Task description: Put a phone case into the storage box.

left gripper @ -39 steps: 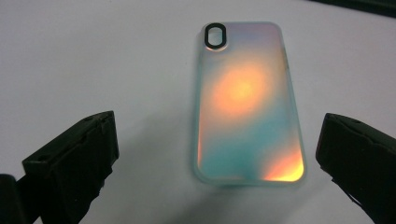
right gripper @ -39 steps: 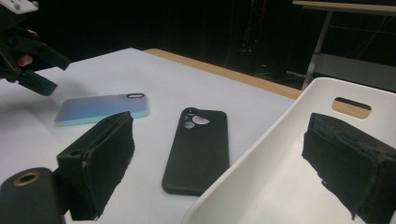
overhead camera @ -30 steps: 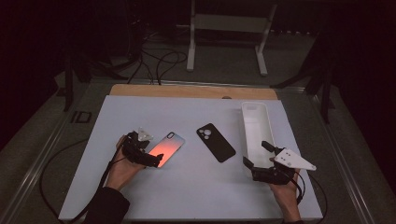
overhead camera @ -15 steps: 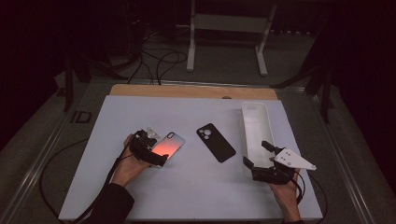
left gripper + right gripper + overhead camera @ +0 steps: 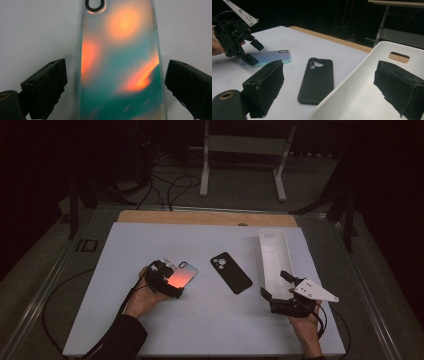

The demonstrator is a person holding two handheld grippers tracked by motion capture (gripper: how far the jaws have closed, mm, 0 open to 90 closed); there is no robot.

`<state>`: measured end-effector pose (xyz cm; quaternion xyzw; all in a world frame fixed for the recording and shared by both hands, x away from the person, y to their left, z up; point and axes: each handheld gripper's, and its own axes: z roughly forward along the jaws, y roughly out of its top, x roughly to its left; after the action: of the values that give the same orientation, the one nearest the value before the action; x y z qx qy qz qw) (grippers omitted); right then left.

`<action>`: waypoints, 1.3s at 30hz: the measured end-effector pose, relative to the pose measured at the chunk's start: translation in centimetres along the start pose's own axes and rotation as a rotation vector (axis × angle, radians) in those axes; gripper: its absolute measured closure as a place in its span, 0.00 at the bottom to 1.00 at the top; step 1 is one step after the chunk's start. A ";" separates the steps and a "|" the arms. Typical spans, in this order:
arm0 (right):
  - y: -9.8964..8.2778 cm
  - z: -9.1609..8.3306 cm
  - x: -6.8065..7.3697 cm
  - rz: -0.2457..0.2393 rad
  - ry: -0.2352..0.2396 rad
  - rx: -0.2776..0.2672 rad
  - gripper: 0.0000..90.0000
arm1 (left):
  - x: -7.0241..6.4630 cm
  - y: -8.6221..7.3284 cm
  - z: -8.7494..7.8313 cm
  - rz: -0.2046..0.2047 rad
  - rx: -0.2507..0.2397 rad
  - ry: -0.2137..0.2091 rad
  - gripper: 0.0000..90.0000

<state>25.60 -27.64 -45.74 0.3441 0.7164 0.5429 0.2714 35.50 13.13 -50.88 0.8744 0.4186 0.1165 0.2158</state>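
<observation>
An iridescent phone case (image 5: 183, 273) glowing orange and teal lies flat on the white table, left of centre. My left gripper (image 5: 169, 280) is open over its near end. In the left gripper view the case (image 5: 120, 65) lies between the two black jaws of that gripper (image 5: 115, 83), with a small gap on each side. A black phone case (image 5: 231, 272) lies back up at the middle. My right gripper (image 5: 275, 285) stands open at the near end of a long white tray (image 5: 274, 251), its jaws spanning the tray's rim (image 5: 352, 82) in the right gripper view.
The white mat (image 5: 210, 330) ends at a wooden strip (image 5: 200, 217) along the far side. Cables trail from both grippers off the near edge. A white metal stand (image 5: 245, 145) is on the floor beyond the table. The right gripper view takes in the black case (image 5: 317, 80).
My left gripper has slid to the right, over the near end of the iridescent case, so its jaws now straddle it. The right gripper has stayed still.
</observation>
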 end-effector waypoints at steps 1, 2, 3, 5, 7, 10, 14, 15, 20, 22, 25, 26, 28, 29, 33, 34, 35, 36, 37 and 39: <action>0.0 0.0 0.0 0.000 0.000 0.000 0.10 | 0.0 0.0 0.2 -0.004 0.009 -0.002 0.05; 0.0 0.0 0.0 0.001 -0.001 0.000 0.10 | 0.0 0.0 0.2 -0.004 0.009 -0.002 0.06; 0.0 0.0 0.0 0.001 -0.001 -0.001 0.10 | -0.1 0.0 0.4 0.001 0.020 -0.004 0.06; 0.0 0.0 0.0 0.000 -0.002 0.000 0.10 | 0.0 0.0 0.5 -0.008 0.019 -0.016 0.07; 0.0 0.0 0.0 0.000 0.000 0.000 0.10 | 0.1 -0.1 0.5 -0.013 0.021 -0.027 0.08; 0.0 0.1 0.1 -0.001 0.001 0.001 0.10 | 0.1 0.2 0.5 -0.014 0.046 -0.034 0.10; 0.1 0.1 0.1 -0.003 0.001 0.000 0.10 | 0.1 0.5 0.4 -0.009 0.071 -0.037 0.14; 0.1 0.1 0.1 -0.004 -0.001 -0.002 0.10 | 0.0 0.7 0.3 -0.003 0.083 -0.039 0.16; 0.1 0.0 0.1 -0.002 -0.001 -0.001 0.10 | -0.2 0.7 0.3 -0.006 0.080 -0.035 0.19; 0.1 0.1 0.1 -0.003 0.000 0.001 0.10 | -0.2 0.6 0.2 -0.007 0.076 -0.032 0.19; 0.0 0.1 0.1 -0.001 0.000 0.004 0.10 | -0.2 0.6 0.2 -0.007 0.073 -0.032 0.19; 0.0 0.1 0.1 -0.001 -0.001 0.004 0.10 | -0.2 0.6 0.2 -0.009 0.069 -0.032 0.19; 0.0 0.1 0.0 0.000 -0.001 0.002 0.10 | -0.1 0.5 0.1 -0.027 0.052 -0.037 0.19; 0.0 0.1 0.0 0.000 -0.001 0.002 0.10 | -0.1 0.5 0.1 -0.027 0.052 -0.037 0.19; 0.0 0.1 0.0 0.003 -0.004 0.004 0.10 | -0.1 0.5 -0.3 -0.038 0.014 -0.039 0.19; 0.0 0.1 -0.1 0.005 -0.003 0.006 0.10 | -0.2 0.5 -0.5 -0.039 0.008 -0.044 0.19; 0.0 0.1 -0.1 0.005 -0.003 0.006 0.10 | -0.2 0.5 -0.5 -0.039 0.008 -0.044 0.19; 0.0 0.1 -0.1 0.006 -0.002 0.007 0.10 | -0.3 0.5 -0.9 -0.032 -0.012 -0.029 0.19; 0.1 0.1 -0.1 0.007 -0.001 0.008 0.10 | -0.3 0.5 -1.1 -0.031 -0.021 -0.031 0.19; 0.1 0.1 -0.1 0.017 0.002 0.009 0.10 | -0.4 0.5 -1.3 -0.030 -0.034 -0.028 0.19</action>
<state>25.78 -27.66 -45.70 0.3506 0.7162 0.5423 0.2644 35.06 12.92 -49.47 0.8658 0.4267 0.1080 0.2381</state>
